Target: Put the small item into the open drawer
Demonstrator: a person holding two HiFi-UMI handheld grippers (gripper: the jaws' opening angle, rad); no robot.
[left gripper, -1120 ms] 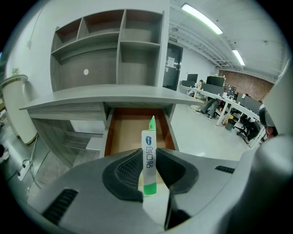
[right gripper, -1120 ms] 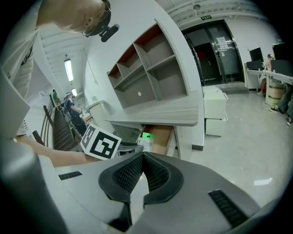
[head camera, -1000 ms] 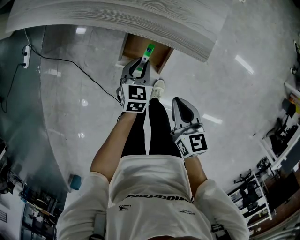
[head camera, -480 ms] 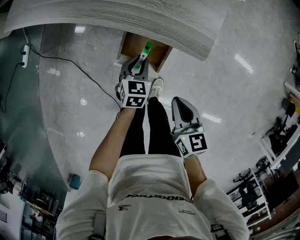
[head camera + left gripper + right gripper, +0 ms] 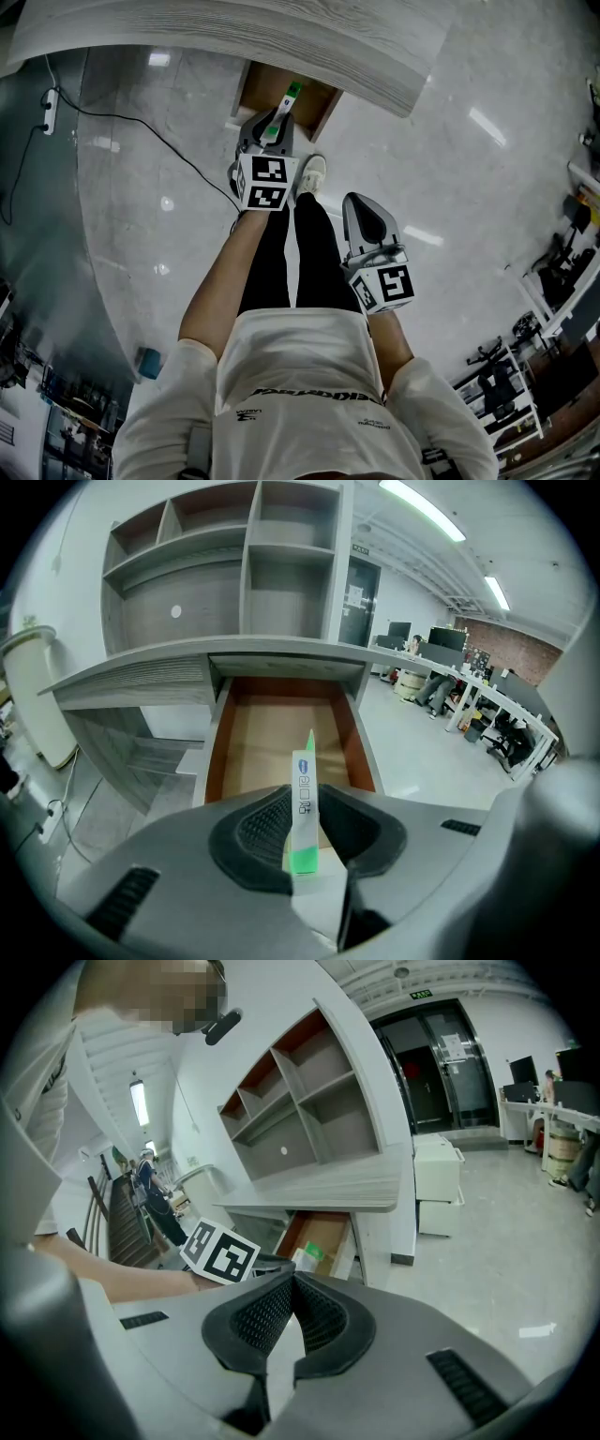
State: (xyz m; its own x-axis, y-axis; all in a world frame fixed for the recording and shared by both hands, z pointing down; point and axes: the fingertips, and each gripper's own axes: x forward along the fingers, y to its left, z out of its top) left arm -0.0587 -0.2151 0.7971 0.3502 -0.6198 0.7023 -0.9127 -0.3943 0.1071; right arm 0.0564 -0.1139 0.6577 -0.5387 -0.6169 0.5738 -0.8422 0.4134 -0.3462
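Note:
A slim white tube with a green end (image 5: 284,105) sticks out of my left gripper (image 5: 267,139), which is shut on it. In the left gripper view the tube (image 5: 305,803) stands upright between the dark pads (image 5: 262,832), its tip over the open drawer (image 5: 272,733). The drawer (image 5: 265,89) is brown inside and juts from under the grey desk. My right gripper (image 5: 367,221) hangs lower right beside the person's leg, shut with nothing in it. The right gripper view shows its jaws closed (image 5: 292,1309), and beyond them the drawer (image 5: 323,1230) and the tube's end (image 5: 307,1258).
The grey wood-grain desk top (image 5: 234,37) overhangs the drawer, with open shelves (image 5: 253,564) above it. A power strip (image 5: 53,108) and black cable lie on the glossy floor at left. The person's shoe (image 5: 315,173) stands just in front of the drawer. A white cabinet (image 5: 438,1185) stands right of the desk.
My left gripper has moved forward with the tube, so its tip now reaches further over the drawer. The right gripper has stayed put.

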